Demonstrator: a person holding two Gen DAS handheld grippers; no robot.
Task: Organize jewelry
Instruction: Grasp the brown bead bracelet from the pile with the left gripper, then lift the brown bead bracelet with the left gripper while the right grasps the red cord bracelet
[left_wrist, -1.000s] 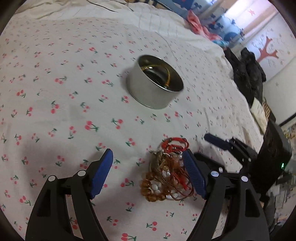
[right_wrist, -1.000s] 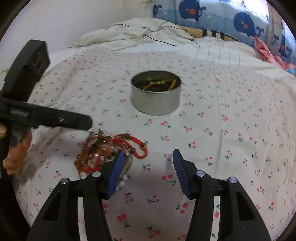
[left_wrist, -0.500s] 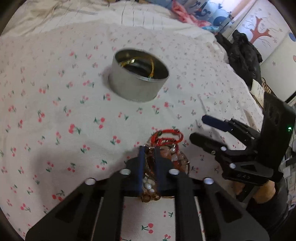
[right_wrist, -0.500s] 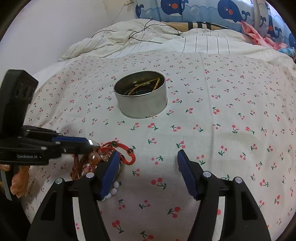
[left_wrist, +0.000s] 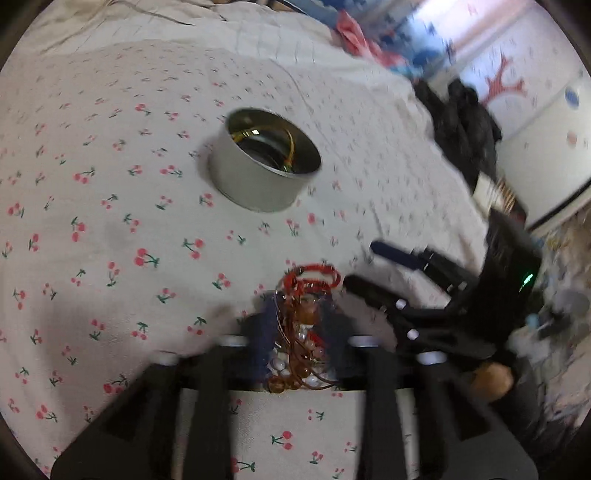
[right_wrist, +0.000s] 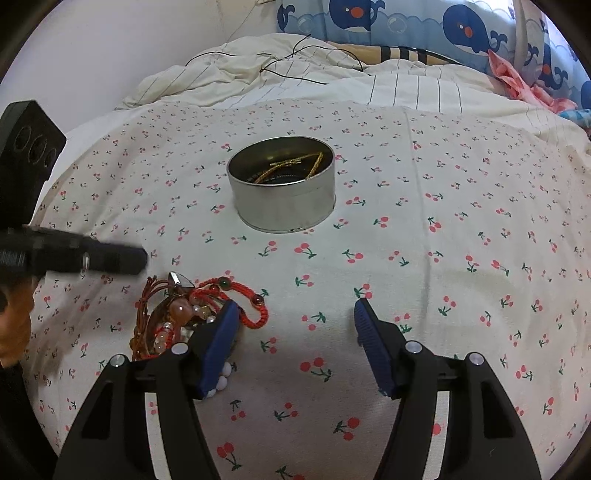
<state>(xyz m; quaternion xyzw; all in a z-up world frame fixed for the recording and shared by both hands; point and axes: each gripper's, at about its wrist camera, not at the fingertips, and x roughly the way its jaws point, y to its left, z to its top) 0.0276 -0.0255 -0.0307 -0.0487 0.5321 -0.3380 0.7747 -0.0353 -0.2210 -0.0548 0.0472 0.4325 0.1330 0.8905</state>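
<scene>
On the cherry-print bedspread (right_wrist: 424, 258), the tangled bracelets (left_wrist: 306, 332) lie between the left gripper (left_wrist: 299, 328) pads as its jaws are opening; blur hides any contact. The right gripper (right_wrist: 291, 332) gapes empty beside them. Judged next: regrip one piece and carry it to the tin (right_wrist: 282, 192), whose contents are partly hidden.

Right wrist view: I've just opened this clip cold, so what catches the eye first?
A tangled pile of bracelets, red cord and amber beads, lies on the cherry-print bedsheet by the right gripper's left finger. Behind it stands a round tin with gold chains inside.
</scene>
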